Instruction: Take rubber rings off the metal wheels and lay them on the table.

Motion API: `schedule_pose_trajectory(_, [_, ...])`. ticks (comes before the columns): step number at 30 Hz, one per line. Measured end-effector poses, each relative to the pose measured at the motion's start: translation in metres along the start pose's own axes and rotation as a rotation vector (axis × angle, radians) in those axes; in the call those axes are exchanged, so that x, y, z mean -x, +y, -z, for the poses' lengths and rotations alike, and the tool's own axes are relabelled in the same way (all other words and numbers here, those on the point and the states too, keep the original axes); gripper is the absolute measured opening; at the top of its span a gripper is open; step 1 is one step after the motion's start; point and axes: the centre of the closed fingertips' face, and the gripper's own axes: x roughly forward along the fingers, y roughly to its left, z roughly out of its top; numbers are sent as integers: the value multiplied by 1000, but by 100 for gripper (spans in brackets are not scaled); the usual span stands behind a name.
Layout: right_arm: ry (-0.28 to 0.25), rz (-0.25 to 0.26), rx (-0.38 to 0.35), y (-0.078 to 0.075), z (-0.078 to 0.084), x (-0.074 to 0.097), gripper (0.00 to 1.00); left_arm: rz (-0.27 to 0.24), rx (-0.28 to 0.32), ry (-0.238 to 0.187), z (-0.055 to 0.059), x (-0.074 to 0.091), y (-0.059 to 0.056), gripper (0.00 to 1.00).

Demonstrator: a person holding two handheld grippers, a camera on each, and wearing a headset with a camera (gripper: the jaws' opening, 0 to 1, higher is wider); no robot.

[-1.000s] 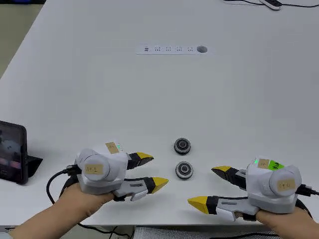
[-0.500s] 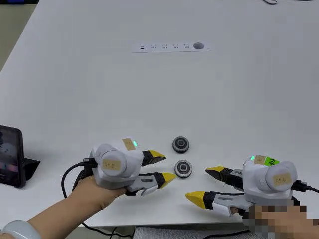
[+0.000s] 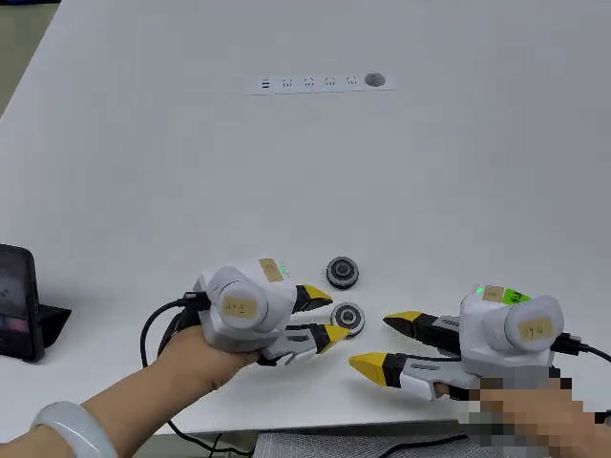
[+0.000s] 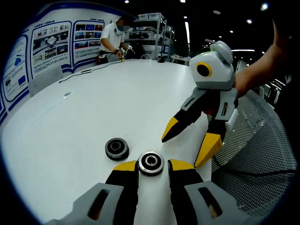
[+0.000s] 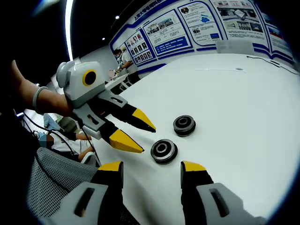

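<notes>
Two small metal wheels with black rubber rings lie flat on the white table (image 3: 191,172): a far wheel (image 3: 343,272) and a near wheel (image 3: 347,318). My left gripper (image 3: 325,313) is open, and its yellow tips reach the near wheel from the left. In the left gripper view the near wheel (image 4: 151,162) sits between the tips of the left gripper (image 4: 151,165), with the far wheel (image 4: 116,148) to its left. My right gripper (image 3: 375,342) is open and empty, just right of the near wheel. From the right gripper (image 5: 152,168), the near wheel (image 5: 163,151) lies ahead and the far wheel (image 5: 184,125) beyond.
A white power strip (image 3: 320,83) lies far back on the table. A dark phone on a stand (image 3: 14,301) is at the left edge. A black cable (image 3: 158,324) trails from the left gripper. The table's front edge runs just under both hands.
The left gripper has moved right until its tips reach the near wheel. The right gripper has edged a little left. Both wheels lie where they were.
</notes>
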Motion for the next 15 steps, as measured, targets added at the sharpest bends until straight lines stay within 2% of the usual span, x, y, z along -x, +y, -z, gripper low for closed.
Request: schedule_pose_trajectory(15, [-26, -8, -59, -3, -1, -2, 45, 14, -48, 48, 3, -15, -1, 19])
